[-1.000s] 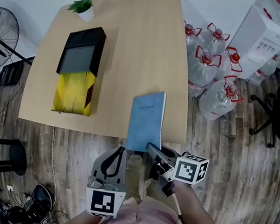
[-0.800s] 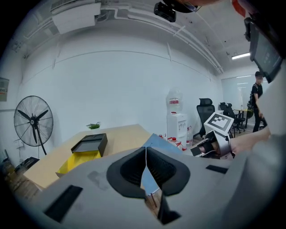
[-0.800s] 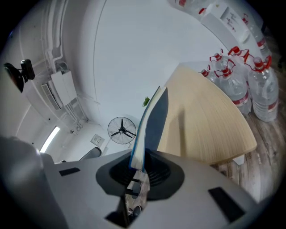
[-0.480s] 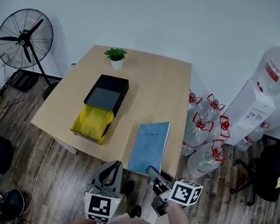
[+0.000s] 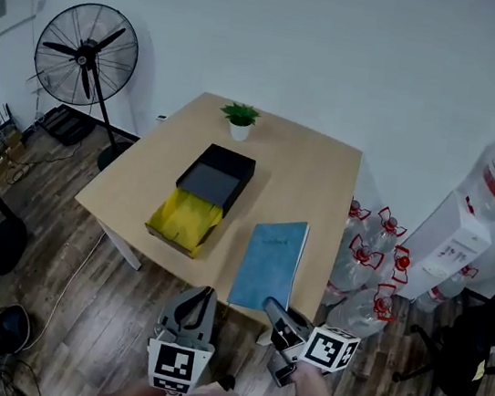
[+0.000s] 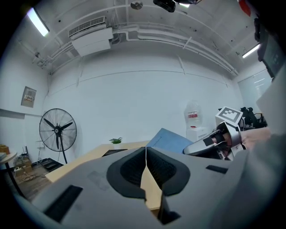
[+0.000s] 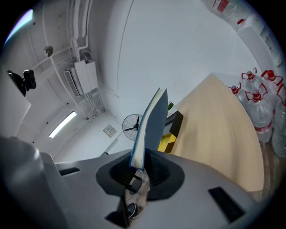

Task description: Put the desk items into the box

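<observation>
We note the right gripper (image 5: 275, 312) clamped on the near edge of the blue notebook (image 5: 269, 262), which lies over the table's (image 5: 312, 170) front rim. Left gripper (image 5: 199, 294) pressed closed, empty. Black box (image 5: 216, 177) sits at the notebook's 10 o'clock.

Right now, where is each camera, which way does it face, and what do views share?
Head view: on the person's head, steeply down at the light wooden table and black box with yellow lining; left gripper and right gripper below.
Left gripper view: on the left gripper, along its shut, empty jaws toward the black pedestal fan; right gripper at right.
Right gripper view: along jaws shut on the thin blue notebook, across the table.
Shared: all show the notebook.
</observation>
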The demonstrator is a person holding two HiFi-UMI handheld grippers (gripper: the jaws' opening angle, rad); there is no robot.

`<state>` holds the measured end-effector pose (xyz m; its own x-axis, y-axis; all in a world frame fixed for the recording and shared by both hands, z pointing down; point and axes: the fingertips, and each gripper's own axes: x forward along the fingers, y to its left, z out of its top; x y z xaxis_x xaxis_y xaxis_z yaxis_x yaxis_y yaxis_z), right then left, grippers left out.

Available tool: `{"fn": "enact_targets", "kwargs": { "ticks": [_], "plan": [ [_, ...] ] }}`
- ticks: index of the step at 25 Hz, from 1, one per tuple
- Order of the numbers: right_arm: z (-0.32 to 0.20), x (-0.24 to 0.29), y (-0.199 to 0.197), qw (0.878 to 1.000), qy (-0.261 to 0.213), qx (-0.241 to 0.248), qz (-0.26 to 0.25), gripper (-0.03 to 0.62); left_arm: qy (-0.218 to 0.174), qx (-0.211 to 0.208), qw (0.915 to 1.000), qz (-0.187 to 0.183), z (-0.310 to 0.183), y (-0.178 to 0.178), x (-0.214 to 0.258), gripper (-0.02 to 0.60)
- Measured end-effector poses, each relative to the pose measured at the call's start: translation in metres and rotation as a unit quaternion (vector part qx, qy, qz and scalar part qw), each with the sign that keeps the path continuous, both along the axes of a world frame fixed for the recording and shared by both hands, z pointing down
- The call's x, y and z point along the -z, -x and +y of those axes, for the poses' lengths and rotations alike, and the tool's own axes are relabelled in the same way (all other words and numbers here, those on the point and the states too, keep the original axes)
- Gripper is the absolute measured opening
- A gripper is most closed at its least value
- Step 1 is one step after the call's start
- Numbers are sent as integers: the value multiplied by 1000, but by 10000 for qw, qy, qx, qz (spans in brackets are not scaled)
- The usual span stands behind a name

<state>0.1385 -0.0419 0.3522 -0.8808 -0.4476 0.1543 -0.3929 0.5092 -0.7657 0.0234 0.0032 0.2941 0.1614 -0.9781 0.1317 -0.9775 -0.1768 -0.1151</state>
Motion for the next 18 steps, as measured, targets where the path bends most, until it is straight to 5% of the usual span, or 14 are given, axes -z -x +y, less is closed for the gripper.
{"fn": "enact_targets", "kwargs": {
  "ticks": [18],
  "plan": [
    [-13, 1, 65, 9991, 16, 382, -155, 49, -59, 365, 9991, -220, -3, 54, 8, 17]
  ]
}}
